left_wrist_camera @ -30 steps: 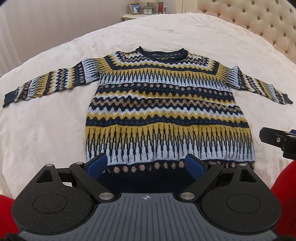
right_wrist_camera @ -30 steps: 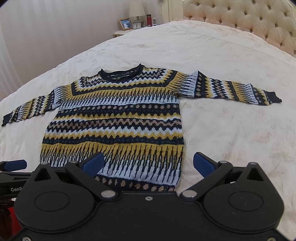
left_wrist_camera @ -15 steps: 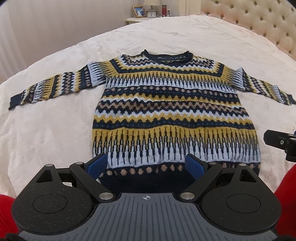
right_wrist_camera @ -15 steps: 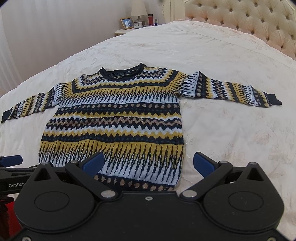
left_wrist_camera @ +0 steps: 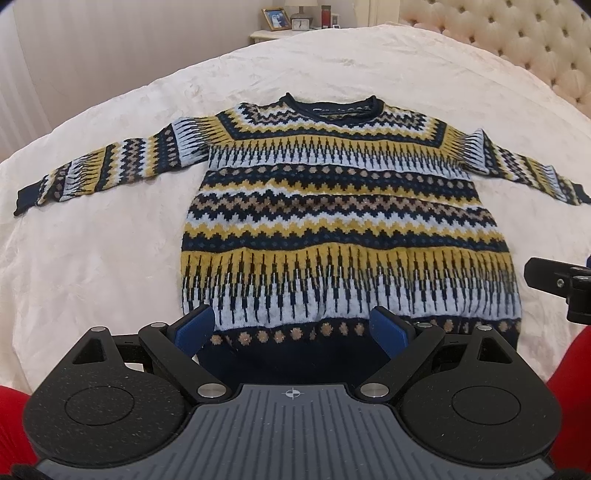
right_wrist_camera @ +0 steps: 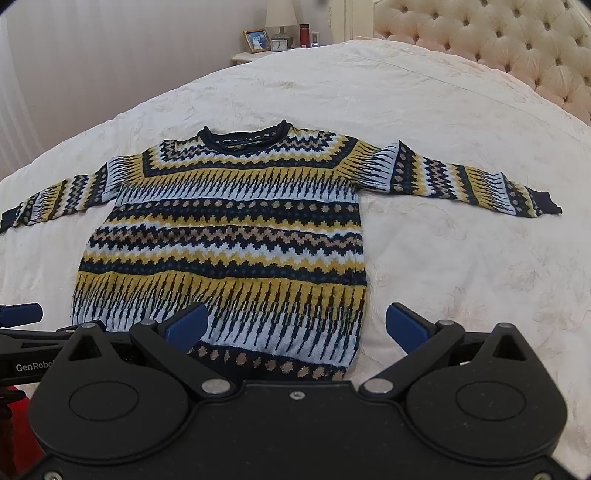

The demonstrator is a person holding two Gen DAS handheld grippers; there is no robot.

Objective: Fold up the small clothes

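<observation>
The left gripper (left_wrist_camera: pixel 291 326) hangs over the near hem of the sweater (left_wrist_camera: pixel 343 221) with its blue pads (left_wrist_camera: pixel 194 328) wide apart and nothing pinched between them; the dark hem band with its row of tan dots shows in the gap, but whether the pads touch the knit cannot be told. The right gripper (right_wrist_camera: pixel 295 326) is likewise spread, one pad (right_wrist_camera: pixel 186 326) over the lower right part of the sweater (right_wrist_camera: pixel 225 236) and the other pad over bare bedspread just past the side seam; it grips nothing.

Each tool shows at the edge of the other's view; part of the right gripper (left_wrist_camera: pixel 557 286) sticks in from the right of the left view, and the left gripper (right_wrist_camera: pixel 20 314) shows at the far left of the right view.

The sweater lies flat and face up on the bed (left_wrist_camera: pixel 92 258), hem toward the grippers, neckline toward the far side; both sleeves are stretched straight out to the sides, cuffs resting on the cream bedspread; it is not yet folded anywhere.

Red sleeves (left_wrist_camera: pixel 572 373) show at the lower corners of the left view.

Beyond the bed stands a tufted headboard (right_wrist_camera: pixel 498 40) on the right; a nightstand (right_wrist_camera: pixel 255 55) behind carries a framed photo (right_wrist_camera: pixel 256 40), a lamp (right_wrist_camera: pixel 280 18), a small clock and a red bottle (right_wrist_camera: pixel 304 35).
</observation>
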